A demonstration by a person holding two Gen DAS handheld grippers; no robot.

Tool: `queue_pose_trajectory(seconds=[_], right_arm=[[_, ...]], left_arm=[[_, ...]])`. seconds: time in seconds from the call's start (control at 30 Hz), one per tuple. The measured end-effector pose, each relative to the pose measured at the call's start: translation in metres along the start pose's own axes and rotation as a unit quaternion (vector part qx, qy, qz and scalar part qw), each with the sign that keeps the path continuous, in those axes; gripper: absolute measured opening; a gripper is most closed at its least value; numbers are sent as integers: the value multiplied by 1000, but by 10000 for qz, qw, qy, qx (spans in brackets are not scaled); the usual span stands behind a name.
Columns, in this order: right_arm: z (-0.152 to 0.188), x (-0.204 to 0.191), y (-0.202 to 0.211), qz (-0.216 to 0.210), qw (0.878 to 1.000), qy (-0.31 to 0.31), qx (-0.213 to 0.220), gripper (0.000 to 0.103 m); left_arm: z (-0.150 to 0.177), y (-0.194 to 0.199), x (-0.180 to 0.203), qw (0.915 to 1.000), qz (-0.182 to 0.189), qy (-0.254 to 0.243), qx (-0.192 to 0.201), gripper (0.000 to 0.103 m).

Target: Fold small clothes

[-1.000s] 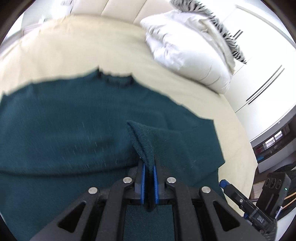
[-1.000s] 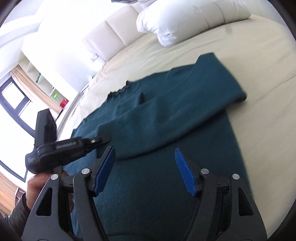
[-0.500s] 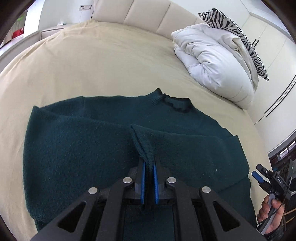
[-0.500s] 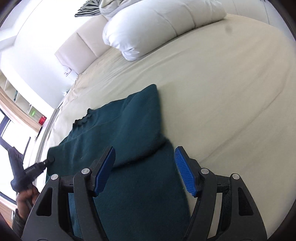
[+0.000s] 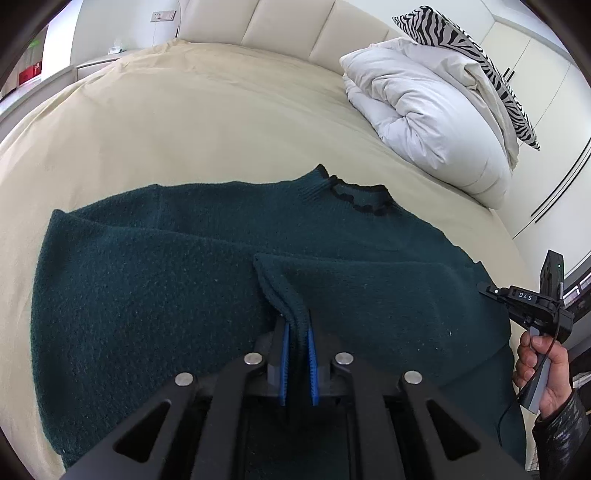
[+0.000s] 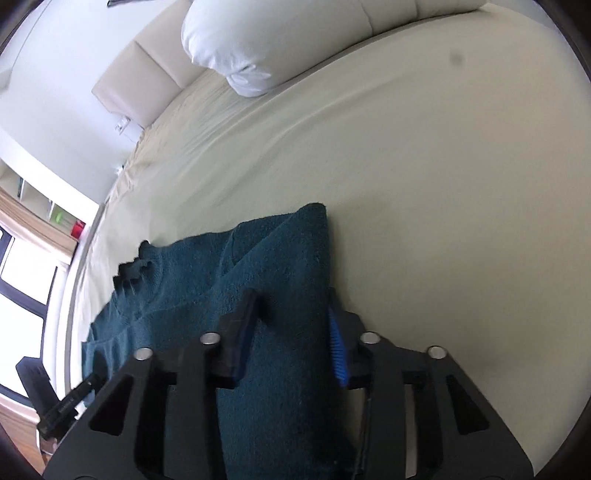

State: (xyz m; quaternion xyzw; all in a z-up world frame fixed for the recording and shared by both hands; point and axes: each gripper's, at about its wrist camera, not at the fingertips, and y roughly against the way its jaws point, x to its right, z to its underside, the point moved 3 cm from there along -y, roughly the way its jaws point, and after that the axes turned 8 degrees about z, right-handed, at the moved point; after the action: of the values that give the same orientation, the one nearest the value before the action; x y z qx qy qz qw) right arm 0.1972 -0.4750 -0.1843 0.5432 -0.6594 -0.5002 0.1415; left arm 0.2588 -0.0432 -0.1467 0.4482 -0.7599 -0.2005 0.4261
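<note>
The dark teal knit sweater (image 5: 147, 295) lay flat on the cream bed sheet (image 5: 184, 122), its black-trimmed collar (image 5: 354, 195) pointing toward the padded headboard (image 5: 280, 26). One sleeve (image 5: 369, 288) was laid across the chest, and its cuff (image 5: 291, 310) was pinched between the narrow blue pads of the left gripper (image 5: 296, 363). In the right wrist view, the right gripper (image 6: 291, 343) stood with its jaws wide apart, straddling the folded side edge of the sweater (image 6: 280, 266) without a confirmed hold on it. The sheet beside that edge was bare.

Judged from the lay of the fabric, both sides appeared turned inward, so the sleeve stage was near completion; the cuff was not yet released. The lengthwise fold, hem toward collar, appeared to remain.

A rolled white duvet (image 5: 424, 118) and a zebra-print pillow (image 5: 469, 48) rested well apart from the garment, near the headboard
</note>
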Motion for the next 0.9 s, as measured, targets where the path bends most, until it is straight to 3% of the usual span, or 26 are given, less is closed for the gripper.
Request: queue_pose_trajectory(seconds=[0.07, 0.13, 0.27, 0.43, 0.53, 0.6, 0.7, 0.73, 0.77, 0.83, 0.87, 0.9], right_arm=[[-3, -5, -6, 240, 9996, 152, 18, 6], [-6, -2, -2, 200, 9998, 49, 75, 6], [-9, 9, 5, 53, 9996, -158, 235, 5], [-4, 28, -10, -306, 9986, -430, 10, 7], [-1, 32, 7, -324, 9984, -465, -88, 20], [8, 33, 24, -369, 9982, -460, -61, 51], [30, 19, 40, -87, 9997, 181, -141, 52], [37, 14, 40, -2, 9990, 405, -184, 52], [44, 8, 39, 175, 9974, 672, -194, 44], [52, 1, 36, 672, 9910, 1156, -82, 21], [52, 2, 35, 573, 9922, 1100, -146, 11], [51, 4, 35, 479, 9942, 952, -170, 8]], left_arm=[[0, 6, 4, 9999, -1, -92, 122, 9], [-1, 9, 8, 9995, 1, -157, 264, 9], [4, -11, -3, 9999, -49, -80, 60, 9], [4, -8, -6, 10000, 34, -55, 68, 12], [5, -6, -6, 9999, 90, 24, 62, 14], [7, -5, -4, 10000, 57, -18, 62, 16], [9, -5, -2, 10000, -3, -42, 70, 16], [10, -5, -1, 10000, -36, -78, 46, 14], [10, -4, 1, 9999, -76, -121, 25, 12], [10, -2, 3, 9998, -99, -169, -6, 9], [10, 1, 4, 9998, -97, -176, 4, 9], [10, 3, 5, 9998, -97, -186, 33, 8]])
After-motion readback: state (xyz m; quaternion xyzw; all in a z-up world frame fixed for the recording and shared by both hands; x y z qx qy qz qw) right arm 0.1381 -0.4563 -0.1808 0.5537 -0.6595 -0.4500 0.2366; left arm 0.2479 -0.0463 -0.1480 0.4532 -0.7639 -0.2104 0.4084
